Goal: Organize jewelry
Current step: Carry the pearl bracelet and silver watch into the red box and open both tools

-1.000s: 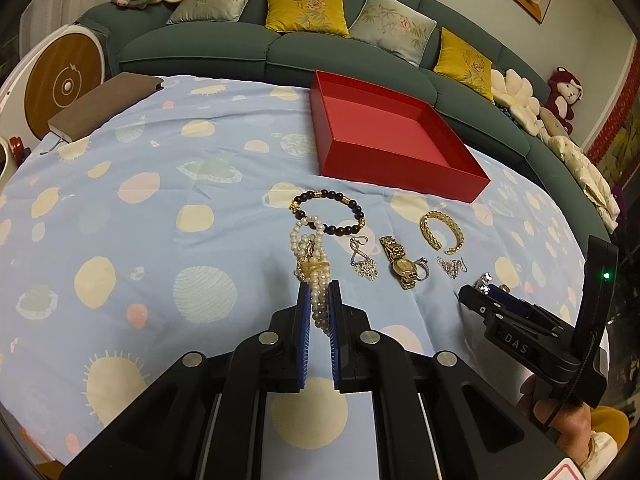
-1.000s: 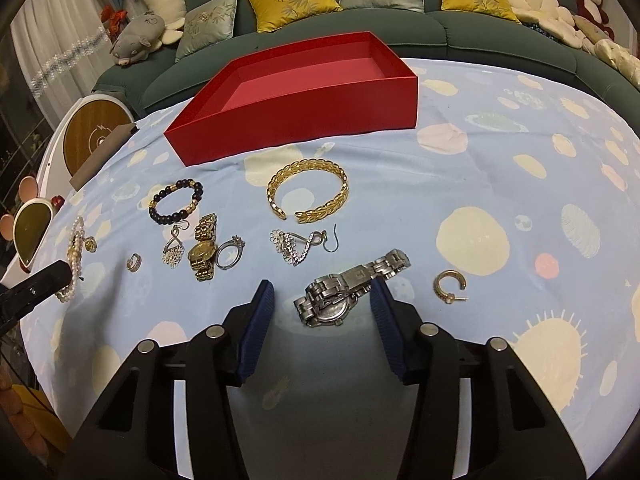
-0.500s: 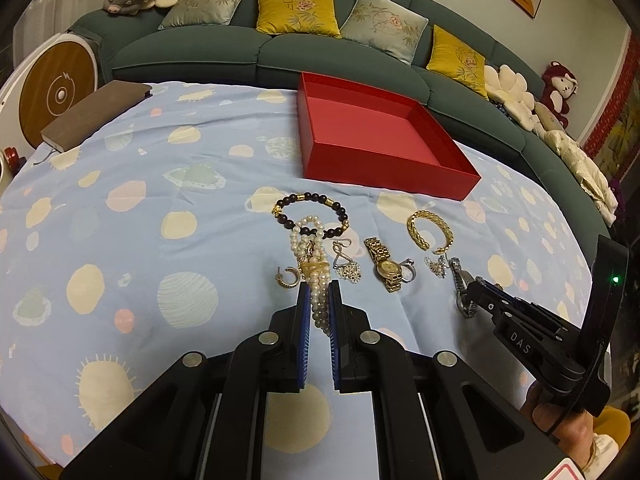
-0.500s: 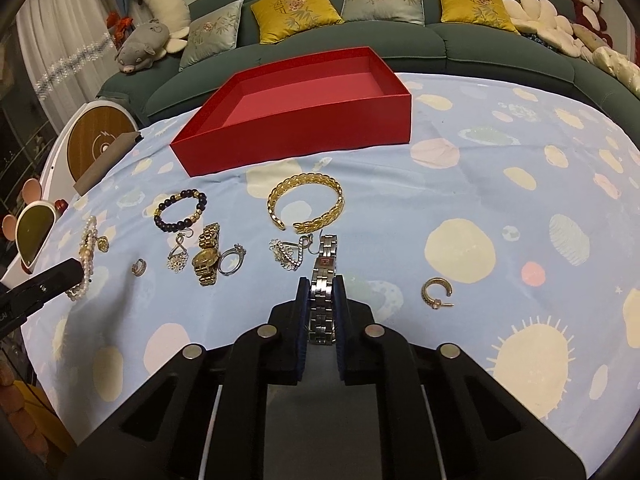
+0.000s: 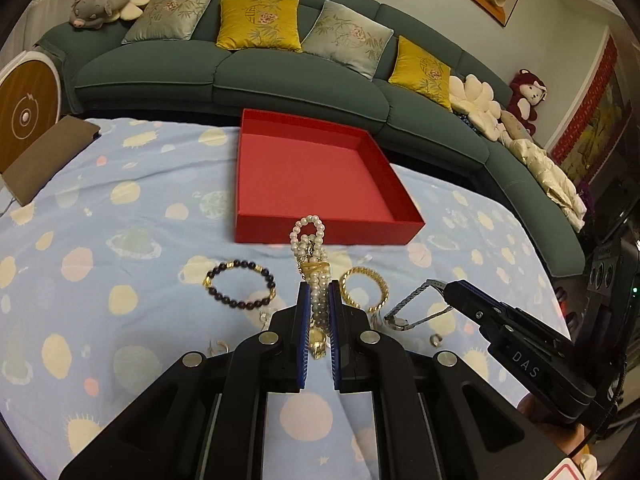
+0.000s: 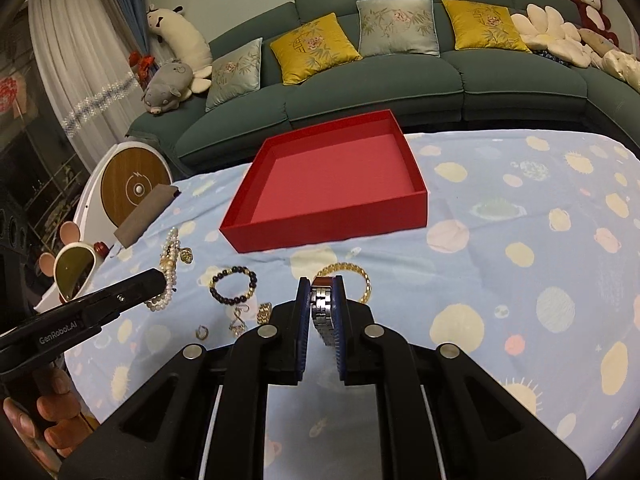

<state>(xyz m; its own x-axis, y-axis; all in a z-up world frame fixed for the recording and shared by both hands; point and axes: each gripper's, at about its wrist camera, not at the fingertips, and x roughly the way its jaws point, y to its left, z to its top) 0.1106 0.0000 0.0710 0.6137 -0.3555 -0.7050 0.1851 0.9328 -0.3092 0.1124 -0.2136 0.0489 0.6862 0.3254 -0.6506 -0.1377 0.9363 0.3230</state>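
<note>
1. Left gripper (image 5: 319,304): jaws pinched nearly together on the pearl bracelet (image 5: 312,256). The strands run between the blue pads and the looped end sticks out past the tips, up off the cloth, in front of the near wall of the red box (image 5: 328,232).
2. Right gripper (image 6: 322,300): jaws clamped tight on the silver watch (image 6: 322,312), band squeezed flat between the pads. From the left wrist cam you can see the watch dangling from its tips, clear of the table.
3. The red box sits open on the far side of the blue spotted tablecloth (image 6: 520,280), nothing in it as far as I can see.
4. On the cloth, between box and grippers: dark bead bracelet (image 5: 240,286), gold cuff (image 5: 366,290), plus a gold watch (image 6: 264,314), a ring (image 6: 202,332) and a small silver pendant (image 6: 238,322).
5. Fingers of the person's left hand (image 6: 44,412) wrap that gripper's handle.
</note>
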